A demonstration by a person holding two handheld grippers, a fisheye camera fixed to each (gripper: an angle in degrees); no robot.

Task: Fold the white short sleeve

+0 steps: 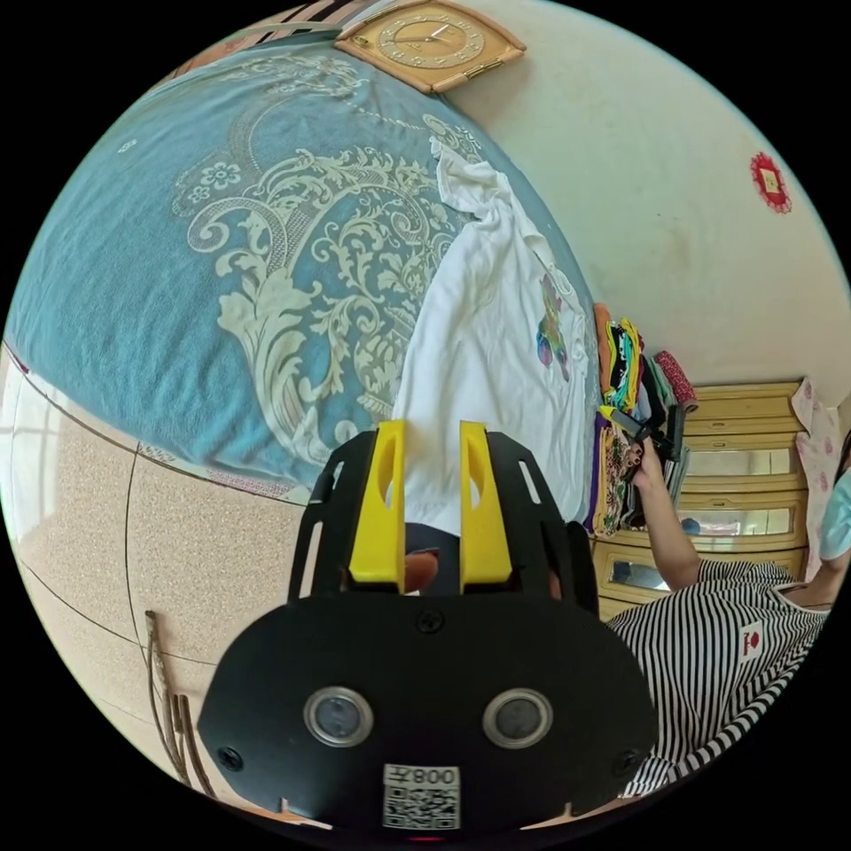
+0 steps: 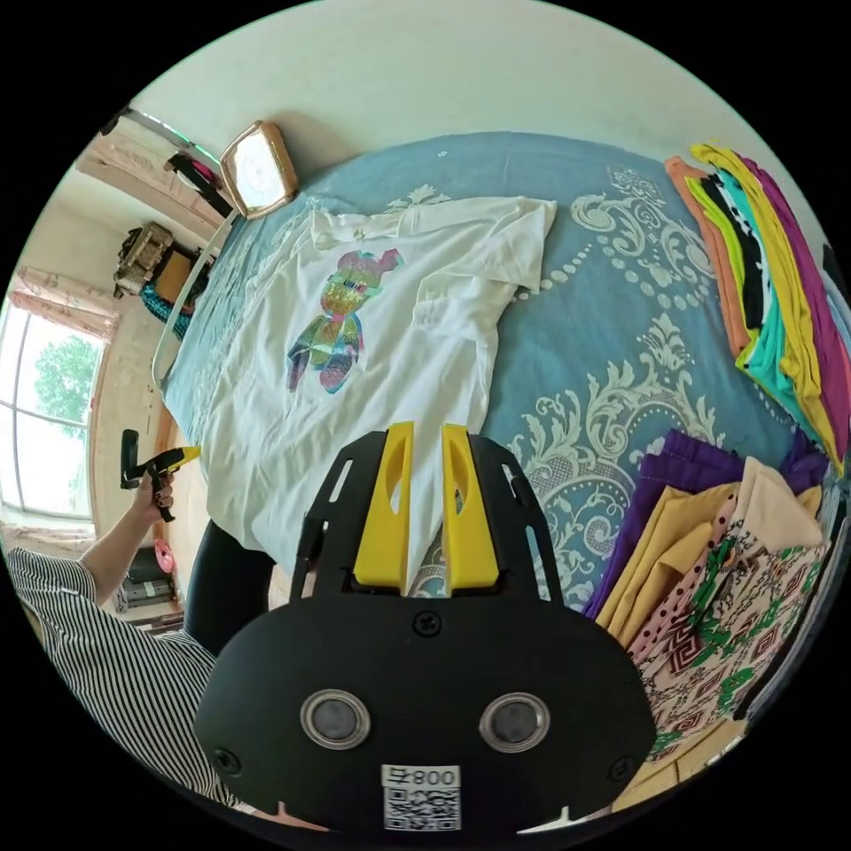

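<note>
Right gripper (image 2: 425,434) released at lower centre, left gripper (image 1: 432,434) likewise released, white T-shirt (image 2: 372,355) spread flat on blue bed (image 2: 603,372) mid-frame, folded clothes (image 2: 762,292) stacked at right, clock (image 2: 259,168) upper left.

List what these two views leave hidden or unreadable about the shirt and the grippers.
- Shirt hem: in the right gripper view the right gripper body covers it.
- Shirt's far sleeve: in the left gripper view it lies beyond the shirt's own bulge, foreshortened.
- Left gripper jaws in the right gripper view: too small to judge; in its own view they stand apart.
- Clothes piles: cut off by the right gripper view's edge.
</note>
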